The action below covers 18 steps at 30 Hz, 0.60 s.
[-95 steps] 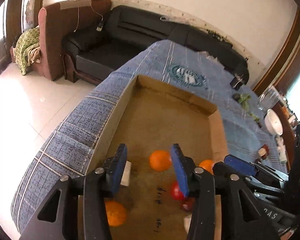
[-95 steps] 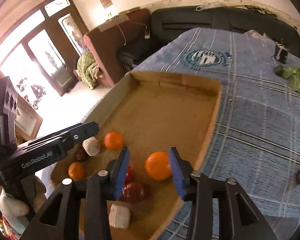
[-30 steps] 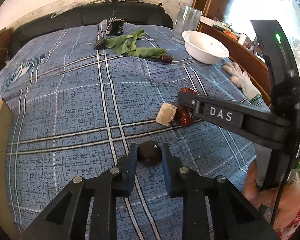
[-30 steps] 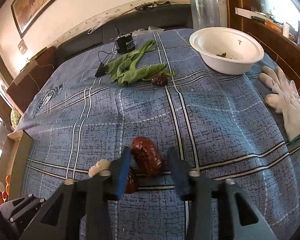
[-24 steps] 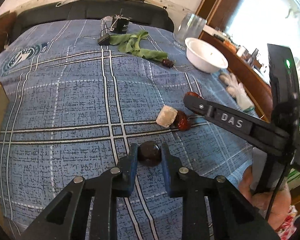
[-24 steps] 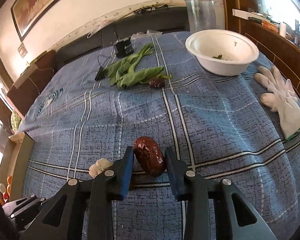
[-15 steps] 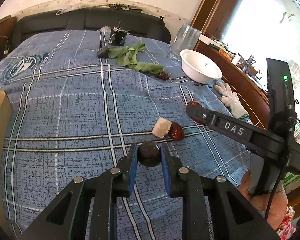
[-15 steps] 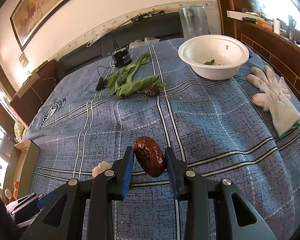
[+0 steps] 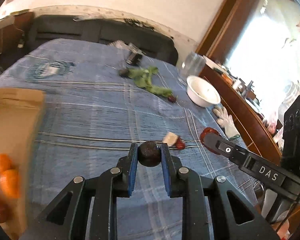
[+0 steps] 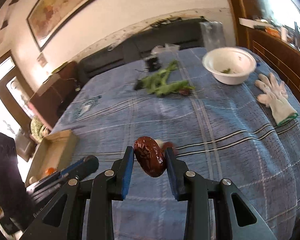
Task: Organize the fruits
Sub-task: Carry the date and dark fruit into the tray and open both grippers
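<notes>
Two oranges (image 9: 7,172), three red dates (image 10: 149,159), one white bowl (image 10: 229,68).

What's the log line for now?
left gripper: shut on dark fruit | right gripper: shut on date | box: ahead

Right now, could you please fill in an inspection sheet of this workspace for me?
Surface: blue plaid cloth, covering the table.
Job's things: cardboard box at the cloth's edge holding orange fruits; a red date and pale chunk lie on the cloth.
Clutter: white bowl, white gloves, green leaves, clear container.
Grippers: left gripper shut on dark round fruit; right gripper shut on wrinkled red date.
Cables: nothing seen clearly.
Surroundings: dark sofa, framed picture.
</notes>
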Motion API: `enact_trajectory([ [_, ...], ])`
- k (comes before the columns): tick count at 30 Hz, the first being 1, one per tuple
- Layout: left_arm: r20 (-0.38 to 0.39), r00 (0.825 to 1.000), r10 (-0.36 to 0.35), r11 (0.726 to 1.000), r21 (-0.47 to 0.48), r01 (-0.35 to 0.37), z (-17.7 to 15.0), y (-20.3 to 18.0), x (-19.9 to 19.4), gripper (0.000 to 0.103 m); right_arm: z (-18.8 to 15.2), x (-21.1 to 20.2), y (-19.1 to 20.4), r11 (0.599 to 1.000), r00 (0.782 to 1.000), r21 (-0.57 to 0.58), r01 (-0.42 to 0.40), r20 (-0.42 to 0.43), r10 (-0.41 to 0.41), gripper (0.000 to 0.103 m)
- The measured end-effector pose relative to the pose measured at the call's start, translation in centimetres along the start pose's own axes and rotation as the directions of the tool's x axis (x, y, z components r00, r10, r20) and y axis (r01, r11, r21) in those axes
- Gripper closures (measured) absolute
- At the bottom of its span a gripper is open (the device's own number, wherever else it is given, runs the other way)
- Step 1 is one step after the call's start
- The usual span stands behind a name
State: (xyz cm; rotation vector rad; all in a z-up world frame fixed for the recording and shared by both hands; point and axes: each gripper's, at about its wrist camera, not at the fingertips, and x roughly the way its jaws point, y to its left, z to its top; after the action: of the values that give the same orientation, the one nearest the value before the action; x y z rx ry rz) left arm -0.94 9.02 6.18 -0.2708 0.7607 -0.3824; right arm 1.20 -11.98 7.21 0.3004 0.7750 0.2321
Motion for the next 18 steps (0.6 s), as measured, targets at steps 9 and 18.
enact_trajectory([
  [9, 0.022, 0.965, 0.261, 0.962, -0.092, -0.258, 1.1, 10.6, -8.5, 0.081, -1.6, 1.4, 10.4, 0.974, 0.98, -0.127, -0.189, -0.095, 0.177, 0.068],
  [18, -0.114, 0.881, 0.458, 0.871, -0.139, -0.471, 1.6, 20.3, -10.3, 0.081, -4.1, 7.4, 21.2, 0.914, 0.921, -0.217, -0.342, -0.272, 0.28, 0.067],
])
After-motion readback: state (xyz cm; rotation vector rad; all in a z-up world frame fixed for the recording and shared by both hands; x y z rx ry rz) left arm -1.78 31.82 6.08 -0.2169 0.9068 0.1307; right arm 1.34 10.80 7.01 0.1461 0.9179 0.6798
